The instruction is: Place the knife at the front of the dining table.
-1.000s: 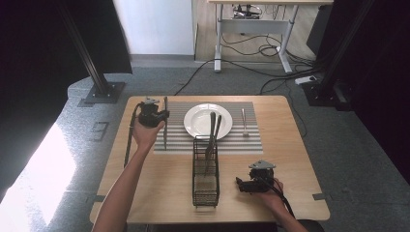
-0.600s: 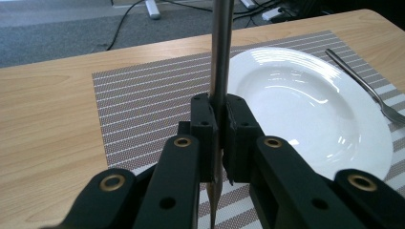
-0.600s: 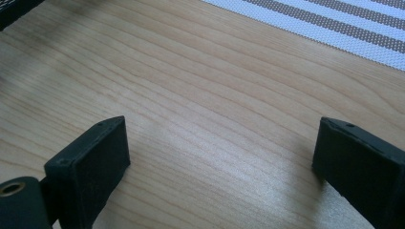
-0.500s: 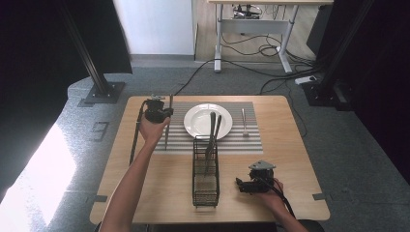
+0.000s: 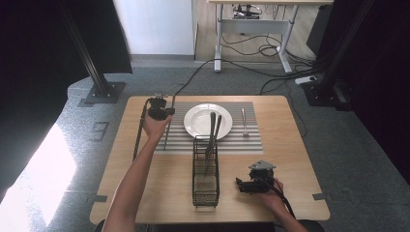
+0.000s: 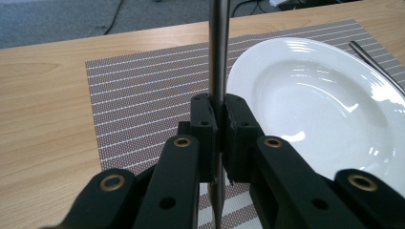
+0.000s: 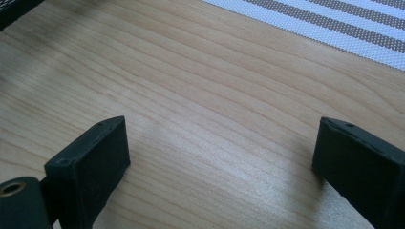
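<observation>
1. The high view looks forward and down from above the person's side; the whole table (image 5: 145, 193) sits in the lower centre of the frame.
2. The left gripper view looks closely along its jaws at the placemat (image 6: 143, 95) and plate (image 6: 325, 105), both shared with the high view.
3. The right gripper view sits very near bare wood, the placemat's edge at its upper right.

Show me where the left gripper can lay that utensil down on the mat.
The free patch is the striped mat left of the plate, where the left gripper holds the utensil. Also free: the strip between plate and fork. The plate's near edge is crowded by the basket.
</observation>
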Tool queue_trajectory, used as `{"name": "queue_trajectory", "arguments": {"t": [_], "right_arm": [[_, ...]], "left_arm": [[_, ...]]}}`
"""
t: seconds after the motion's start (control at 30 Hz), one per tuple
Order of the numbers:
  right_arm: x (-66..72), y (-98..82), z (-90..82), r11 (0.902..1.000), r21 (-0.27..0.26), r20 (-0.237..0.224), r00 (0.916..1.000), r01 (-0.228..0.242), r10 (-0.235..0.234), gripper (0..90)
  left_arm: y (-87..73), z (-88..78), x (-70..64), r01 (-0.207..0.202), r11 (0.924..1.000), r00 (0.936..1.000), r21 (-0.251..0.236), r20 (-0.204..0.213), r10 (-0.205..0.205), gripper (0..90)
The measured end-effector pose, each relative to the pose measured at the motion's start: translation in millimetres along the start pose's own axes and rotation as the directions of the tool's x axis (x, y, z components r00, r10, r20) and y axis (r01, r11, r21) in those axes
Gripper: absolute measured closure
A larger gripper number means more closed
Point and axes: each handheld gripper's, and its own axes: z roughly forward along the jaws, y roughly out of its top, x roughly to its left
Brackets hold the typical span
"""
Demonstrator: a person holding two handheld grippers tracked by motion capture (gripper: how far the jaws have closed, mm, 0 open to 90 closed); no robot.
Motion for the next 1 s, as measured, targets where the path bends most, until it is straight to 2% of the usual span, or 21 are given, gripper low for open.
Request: {"name": "queue_trajectory", "arguments": {"t": [0.13,0.33,0.67,0.8,1.0], "right_arm": [[0.0,0.0,0.0,1.0,0.0,0.0,1.0,0.0,0.0,5.3],[0.0,0.0,0.0,1.0,0.0,0.0,1.0,0.0,0.0,5.4],[0.0,0.0,0.0,1.0,0.0,-0.001,1.0,0.0,0.0,5.3],[0.0,0.0,0.0,1.0,0.0,-0.001,1.0,0.0,0.0,5.3],[0.0,0.0,0.0,1.0,0.0,-0.001,1.0,0.0,0.0,5.3]], "left_arm": [[-1.8,12.9,4.7,0.025,0.9994,0.9996,0.022,-0.008,-0.025,83.6],[-2.5,25.7,7.5,0.02,0.9982,0.9996,0.057,-0.019,-0.019,83.5],[-3.7,40.7,11.8,0.041,0.9957,0.999,0.083,-0.023,-0.039,83.5],[-3.0,44.3,11.3,0.027,0.9954,0.9994,0.092,-0.023,-0.025,83.6],[-5.2,51.0,11.6,0.032,0.9939,0.9993,0.106,-0.025,-0.029,83.6]]}}
